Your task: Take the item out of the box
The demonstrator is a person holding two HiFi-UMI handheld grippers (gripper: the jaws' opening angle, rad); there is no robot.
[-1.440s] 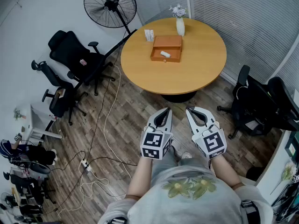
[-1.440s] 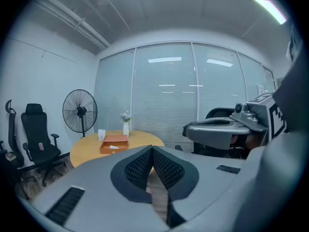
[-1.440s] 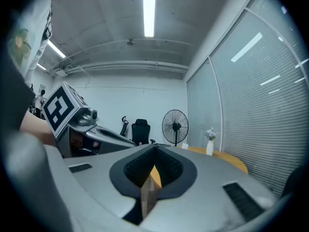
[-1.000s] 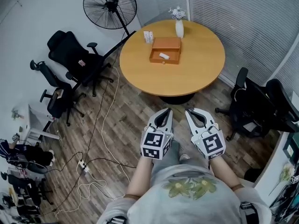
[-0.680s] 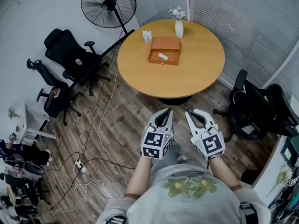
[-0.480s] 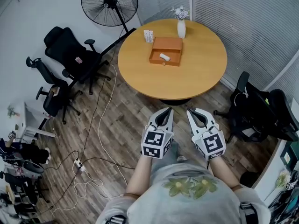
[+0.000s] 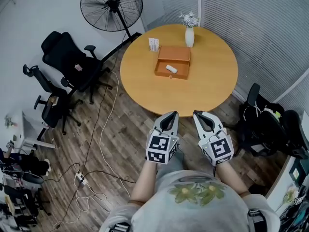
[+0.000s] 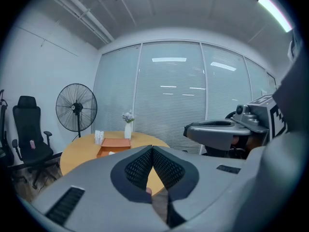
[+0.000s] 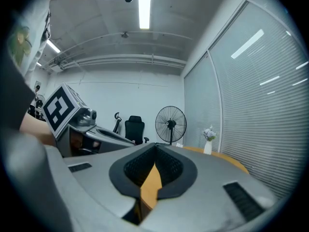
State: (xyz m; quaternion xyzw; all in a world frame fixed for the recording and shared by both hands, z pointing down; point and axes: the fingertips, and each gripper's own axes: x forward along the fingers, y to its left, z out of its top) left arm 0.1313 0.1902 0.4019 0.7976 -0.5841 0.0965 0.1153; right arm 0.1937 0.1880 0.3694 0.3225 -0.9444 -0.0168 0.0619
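An open orange box [image 7: 173, 63] lies on the round wooden table [image 7: 203, 88], with a small white item [image 7: 171, 68] inside it. The left gripper view also catches the box [image 8: 115, 145], far off. I hold both grippers side by side in front of my body, short of the table's near edge. My left gripper [image 7: 168, 116] is shut with nothing in it, its tips meeting. Beside it, my right gripper [image 7: 202, 115] is shut and empty as well. Both point towards the table.
A white vase with flowers [image 7: 189, 34] and a small white carton [image 7: 154, 44] stand behind the box. A standing fan [image 7: 111, 7] and black office chairs [image 7: 67, 59] are at the left; more chairs [image 7: 270, 129] are at the right. Cables [image 7: 104, 129] run over the wooden floor.
The view has drifted nearer the table, so the table and box sit slightly lower and further right. Both grippers stay shut in the same place before my body.
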